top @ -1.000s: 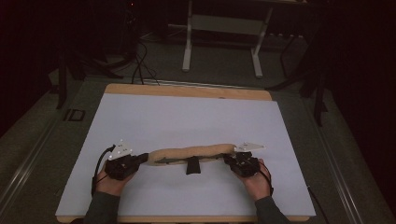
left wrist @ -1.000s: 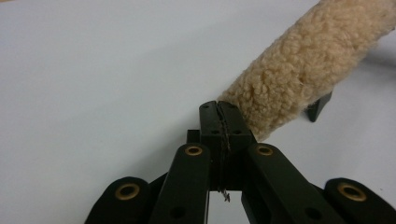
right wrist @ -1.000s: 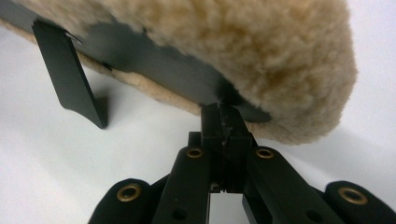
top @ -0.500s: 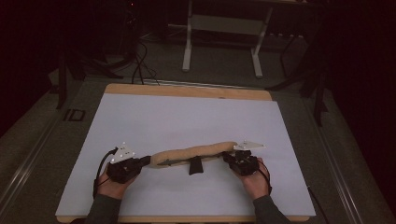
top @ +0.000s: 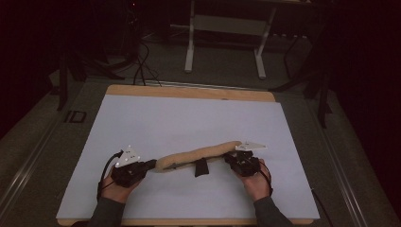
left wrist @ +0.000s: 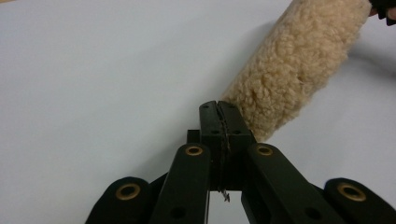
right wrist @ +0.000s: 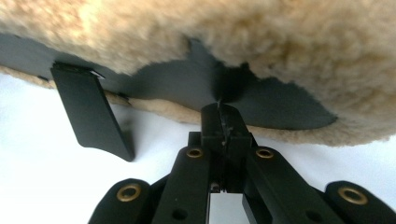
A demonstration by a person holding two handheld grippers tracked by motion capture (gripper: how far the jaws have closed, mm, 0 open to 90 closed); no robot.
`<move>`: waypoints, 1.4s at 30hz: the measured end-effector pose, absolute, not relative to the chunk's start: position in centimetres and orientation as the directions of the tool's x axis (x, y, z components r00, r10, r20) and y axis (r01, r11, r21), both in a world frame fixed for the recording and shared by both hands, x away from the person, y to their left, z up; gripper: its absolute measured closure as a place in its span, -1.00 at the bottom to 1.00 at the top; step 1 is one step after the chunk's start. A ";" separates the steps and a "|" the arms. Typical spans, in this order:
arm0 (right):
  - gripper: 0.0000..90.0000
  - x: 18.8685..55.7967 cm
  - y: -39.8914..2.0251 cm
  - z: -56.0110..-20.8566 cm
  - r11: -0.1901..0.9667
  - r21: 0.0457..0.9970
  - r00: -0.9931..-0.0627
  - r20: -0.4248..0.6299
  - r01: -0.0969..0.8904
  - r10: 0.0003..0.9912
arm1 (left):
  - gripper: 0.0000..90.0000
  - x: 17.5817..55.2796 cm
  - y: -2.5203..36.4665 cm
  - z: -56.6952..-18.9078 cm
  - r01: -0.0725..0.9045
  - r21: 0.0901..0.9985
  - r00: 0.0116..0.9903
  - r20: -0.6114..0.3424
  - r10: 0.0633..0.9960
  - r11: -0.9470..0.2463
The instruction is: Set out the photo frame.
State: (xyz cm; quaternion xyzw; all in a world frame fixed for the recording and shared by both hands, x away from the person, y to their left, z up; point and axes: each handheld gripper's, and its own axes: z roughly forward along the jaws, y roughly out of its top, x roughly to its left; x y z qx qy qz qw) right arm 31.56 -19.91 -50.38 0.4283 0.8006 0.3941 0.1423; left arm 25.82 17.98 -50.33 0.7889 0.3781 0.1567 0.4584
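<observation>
A long tan fleece pad [top: 198,154] lies stretched across the near part of the white surface [top: 189,118], a black strap [top: 201,167] hanging from its middle. The left gripper [top: 147,165] pinches one end with its jaws pressed together, and the right gripper [top: 230,157] pinches the other end's edge likewise.

The high view is looking forward and down from above the near edge of the table [top: 189,118], taking in its whole top. Each gripper view is riding low, looking along its own jaws, very near the fleecy pad [top: 198,153], which all three views are sharing.
</observation>
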 end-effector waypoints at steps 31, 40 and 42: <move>1.00 31.6 -19.2 -50.1 0.311 0.760 -0.584 0.109 0.570 0.805 | 1.00 25.0 16.3 -50.3 0.425 0.842 0.709 -0.081 0.700 -0.333; 1.00 31.7 -19.0 -50.1 0.305 0.763 -0.584 0.115 0.570 0.804 | 1.00 24.8 15.8 -50.3 0.409 0.844 0.728 -0.072 0.682 -0.347; 1.00 31.7 -19.0 -50.1 0.306 0.763 -0.584 0.114 0.570 0.804 | 1.00 24.8 15.7 -50.3 0.406 0.845 0.731 -0.071 0.678 -0.349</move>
